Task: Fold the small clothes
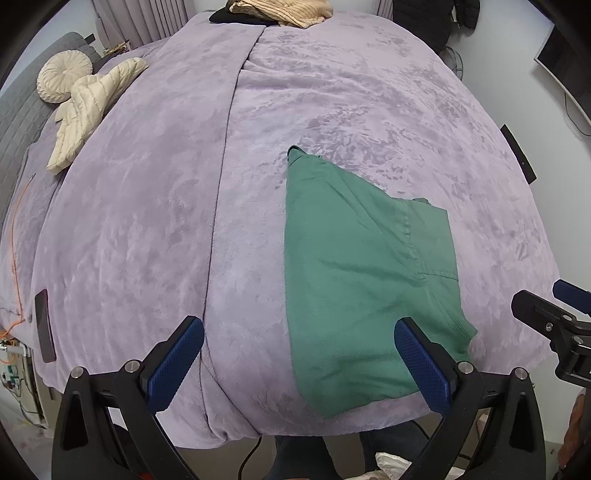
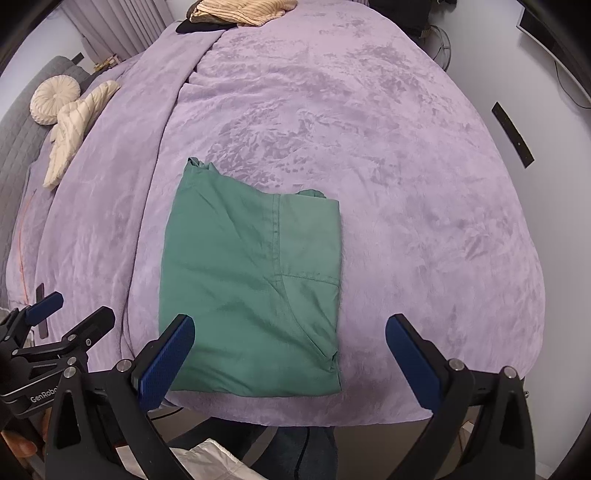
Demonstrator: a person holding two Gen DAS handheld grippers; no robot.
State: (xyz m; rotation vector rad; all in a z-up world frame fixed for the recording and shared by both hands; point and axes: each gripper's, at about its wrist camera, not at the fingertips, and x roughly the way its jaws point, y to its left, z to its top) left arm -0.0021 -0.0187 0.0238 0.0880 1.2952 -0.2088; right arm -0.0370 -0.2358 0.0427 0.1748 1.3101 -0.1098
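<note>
A green garment [image 1: 354, 280] lies folded flat on the purple bed cover [image 1: 147, 221], near the bed's front edge. It also shows in the right wrist view [image 2: 255, 295]. My left gripper [image 1: 299, 354] is open and empty, held above the front edge with its right finger over the garment's near corner. My right gripper [image 2: 291, 354] is open and empty, its jaws wide apart above the garment's near edge. The right gripper shows at the right edge of the left wrist view [image 1: 554, 317], and the left gripper shows at the left of the right wrist view [image 2: 55, 332].
A beige knit garment [image 1: 280, 11] on something black lies at the bed's far end. A cream quilted garment [image 1: 85, 110] and a round cushion [image 1: 62, 77] lie at the far left. A dark phone [image 1: 44, 325] lies at the left edge. Legs in jeans [image 2: 295, 450] stand below.
</note>
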